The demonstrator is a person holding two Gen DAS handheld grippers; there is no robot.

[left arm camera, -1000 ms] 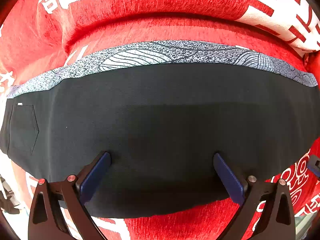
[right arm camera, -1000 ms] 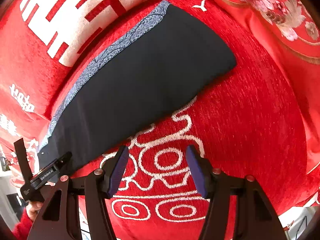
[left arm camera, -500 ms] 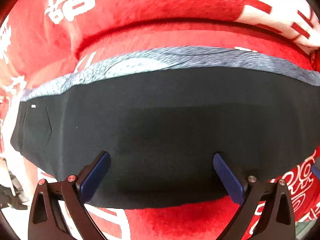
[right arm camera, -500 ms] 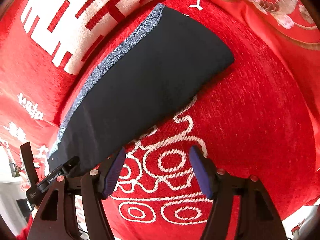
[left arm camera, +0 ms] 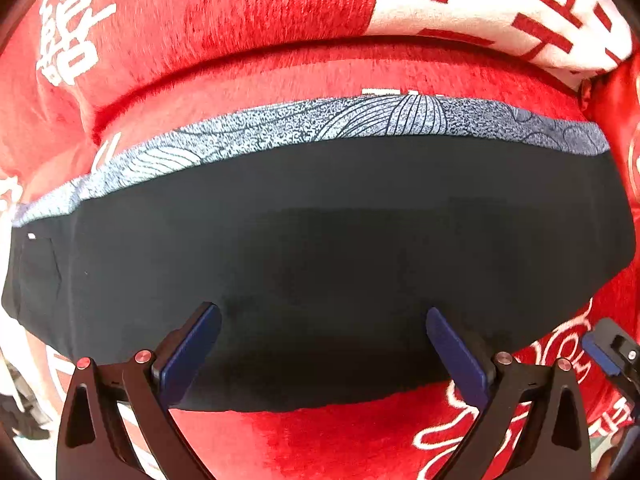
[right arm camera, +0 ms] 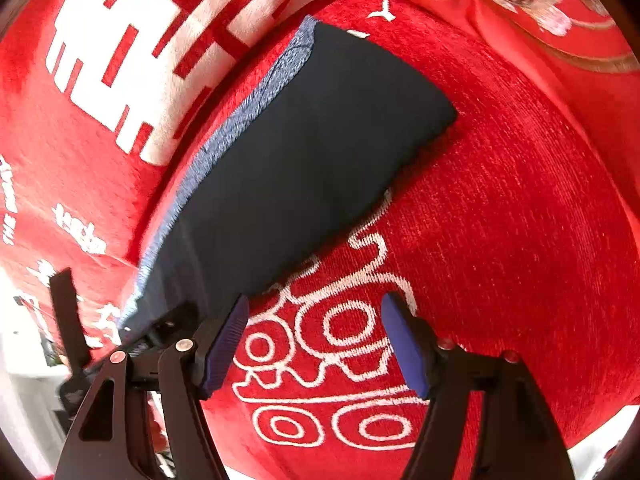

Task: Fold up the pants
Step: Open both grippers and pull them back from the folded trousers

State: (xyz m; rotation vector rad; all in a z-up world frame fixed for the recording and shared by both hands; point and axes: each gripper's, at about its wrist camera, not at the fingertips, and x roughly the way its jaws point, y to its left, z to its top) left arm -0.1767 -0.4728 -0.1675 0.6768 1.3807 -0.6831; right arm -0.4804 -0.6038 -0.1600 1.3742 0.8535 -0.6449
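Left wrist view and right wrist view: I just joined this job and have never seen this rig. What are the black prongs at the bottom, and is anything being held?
A person carries a hand-held gripper in each hand, each with a camera looking along its two blue-padded fingers; those are the prongs. The left view looks straight down past the left hand-held gripper onto the dark pants, which lie folded flat, with a patterned blue-grey strip along the far edge, on a red blanket with white designs. Its jaws stand wide open. The right view shows the right hand-held gripper over bare blanket beside the pants; its jaws have just been opening, with nothing between them. Nothing is held.
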